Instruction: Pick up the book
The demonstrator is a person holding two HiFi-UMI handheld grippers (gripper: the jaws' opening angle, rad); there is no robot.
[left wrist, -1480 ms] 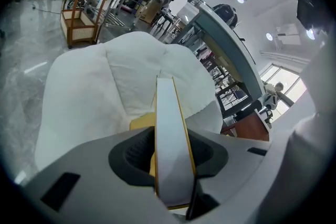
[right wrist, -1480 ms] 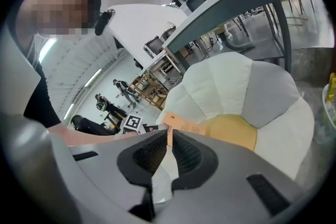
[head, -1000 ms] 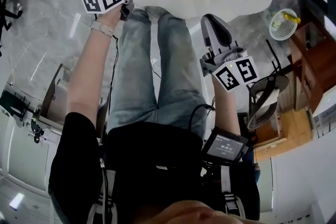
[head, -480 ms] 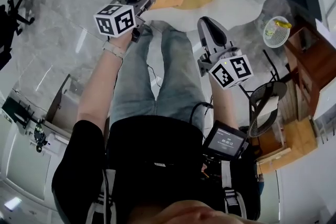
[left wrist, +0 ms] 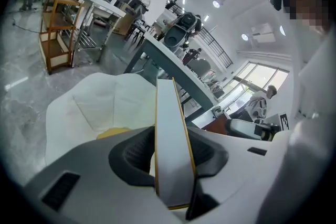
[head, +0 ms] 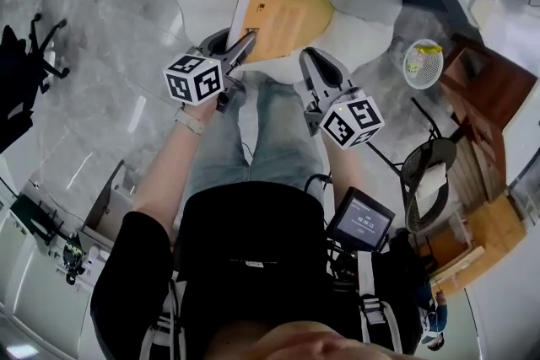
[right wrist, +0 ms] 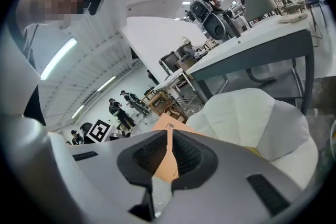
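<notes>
Left gripper (head: 246, 40): clamping on book (head: 283, 21), pinching one edge only, rest sticking out ahead of jaws. Right gripper (right wrist: 169, 139): jaws together, empty, hanging just beside book. Risking book pivoting or sliding out of narrow pinch, dropping onto cushion (head: 363, 13) below.

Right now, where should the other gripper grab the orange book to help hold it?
Probably the near edge of the book, at its free corner beside the right gripper, coming from the person's side. The left gripper clamps the other near corner, and the flat book is thin enough there.
</notes>
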